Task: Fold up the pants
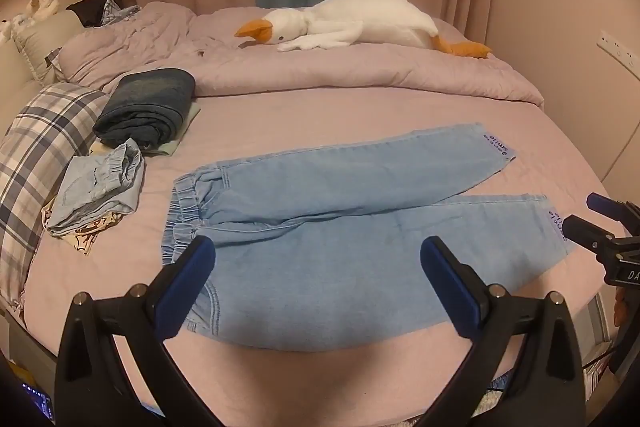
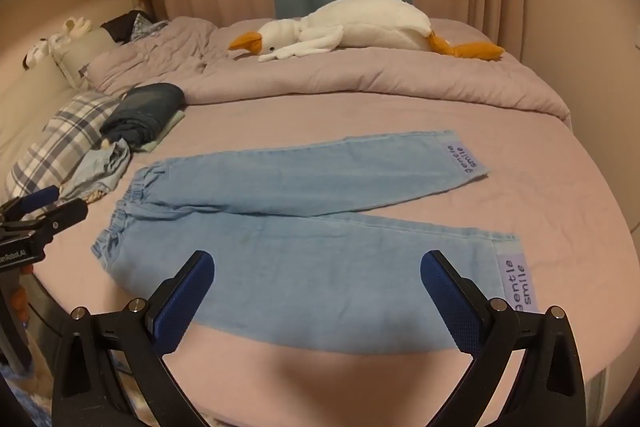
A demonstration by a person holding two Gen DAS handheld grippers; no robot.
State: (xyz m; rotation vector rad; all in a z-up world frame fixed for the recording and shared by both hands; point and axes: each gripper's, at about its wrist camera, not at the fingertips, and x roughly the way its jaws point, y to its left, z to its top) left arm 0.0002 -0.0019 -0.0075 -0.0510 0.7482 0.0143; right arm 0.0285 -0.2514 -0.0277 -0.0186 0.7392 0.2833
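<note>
Pale blue denim pants (image 1: 320, 239) lie flat on the pink bed (image 1: 360, 115), waistband left, cuffs right | soft, light, limp: pinch near waistband and near cuff | your left claw (image 1: 318, 263) and right claw (image 2: 318, 277) spread, empty.

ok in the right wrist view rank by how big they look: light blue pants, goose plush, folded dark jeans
1. light blue pants, though nearest the camera
2. goose plush
3. folded dark jeans
</note>
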